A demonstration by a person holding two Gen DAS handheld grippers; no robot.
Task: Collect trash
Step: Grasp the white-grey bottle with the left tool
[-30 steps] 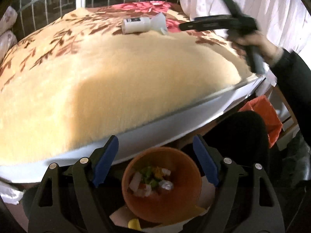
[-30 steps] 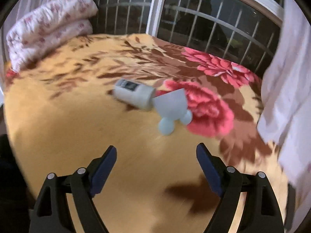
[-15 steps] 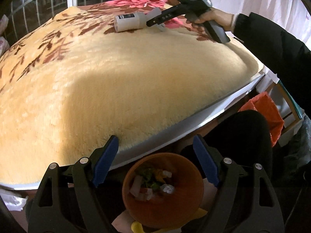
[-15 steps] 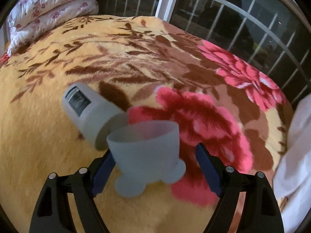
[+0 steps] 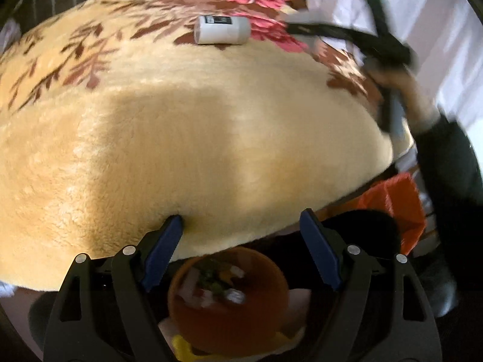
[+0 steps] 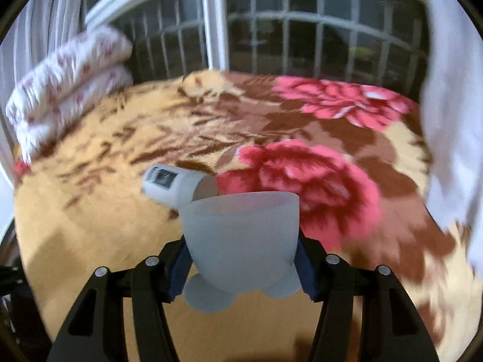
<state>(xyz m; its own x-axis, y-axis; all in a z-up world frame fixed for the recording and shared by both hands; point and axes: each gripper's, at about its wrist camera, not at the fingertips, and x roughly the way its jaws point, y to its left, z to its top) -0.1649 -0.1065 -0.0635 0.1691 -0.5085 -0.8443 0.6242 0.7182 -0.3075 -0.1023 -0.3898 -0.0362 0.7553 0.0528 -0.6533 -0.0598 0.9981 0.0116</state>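
A pale blue footed cup (image 6: 241, 226) sits between the blue pads of my right gripper (image 6: 241, 256). The jaws are closing and both pads press its sides; it hangs clear of the blanket. Behind it a white cylindrical container (image 6: 172, 187) with a label lies on its side on the floral blanket (image 6: 302, 181). In the left wrist view that container (image 5: 222, 29) lies far up the bed, and the right gripper (image 5: 302, 27) shows blurred at the upper right. My left gripper (image 5: 240, 220) stands open and empty over an orange bin (image 5: 271, 316) holding several scraps (image 5: 217, 283).
A folded floral quilt (image 6: 66, 90) lies at the bed's far left under a barred window (image 6: 302, 45). White curtain (image 6: 452, 120) hangs on the right. An orange bag (image 5: 398, 205) sits past the bed's corner, beside a person's dark sleeve (image 5: 446, 166).
The right gripper reached the blue cup, closed around it and drew it up and away from the white container. The left gripper shifted forward over the bed's edge, still open.
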